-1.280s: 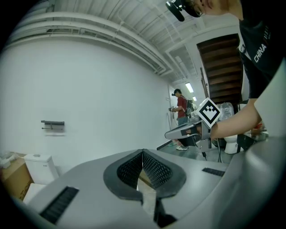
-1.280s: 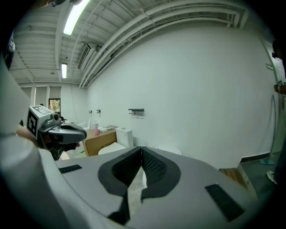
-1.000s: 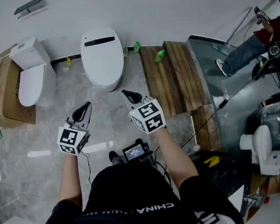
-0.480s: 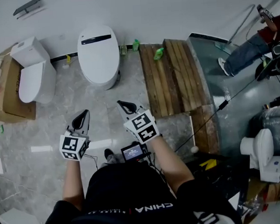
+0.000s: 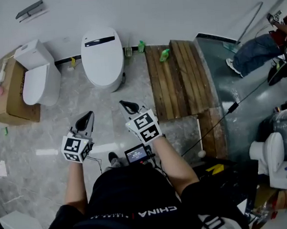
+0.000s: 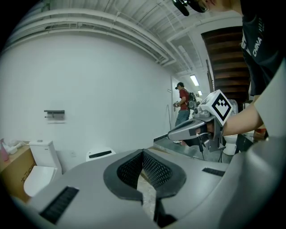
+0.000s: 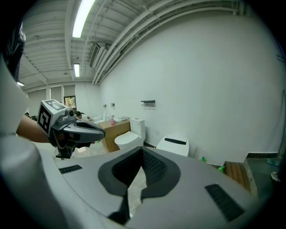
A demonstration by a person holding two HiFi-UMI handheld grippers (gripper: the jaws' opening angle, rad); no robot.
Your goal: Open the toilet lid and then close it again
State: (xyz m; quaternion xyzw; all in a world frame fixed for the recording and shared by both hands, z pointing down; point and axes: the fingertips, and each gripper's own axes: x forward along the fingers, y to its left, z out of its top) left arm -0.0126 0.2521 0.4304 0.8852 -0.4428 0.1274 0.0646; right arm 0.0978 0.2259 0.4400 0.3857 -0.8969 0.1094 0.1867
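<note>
Both grippers have drawn back a little from the tankless toilet since a second ago, so the strip of marble floor between its front rim and the jaw tips is wider. The toilet lid lies shut and flat on the bowl, with a dark strip at its rear. The left gripper sits near the toilet's front, slightly to the left. Its jaws are pressed together with nothing between them. The right gripper is near the front, slightly to the right, also closed and empty. Neither touches the toilet. A second toilet with a cistern stands left of it, and a wooden pallet lies to its right.
</note>
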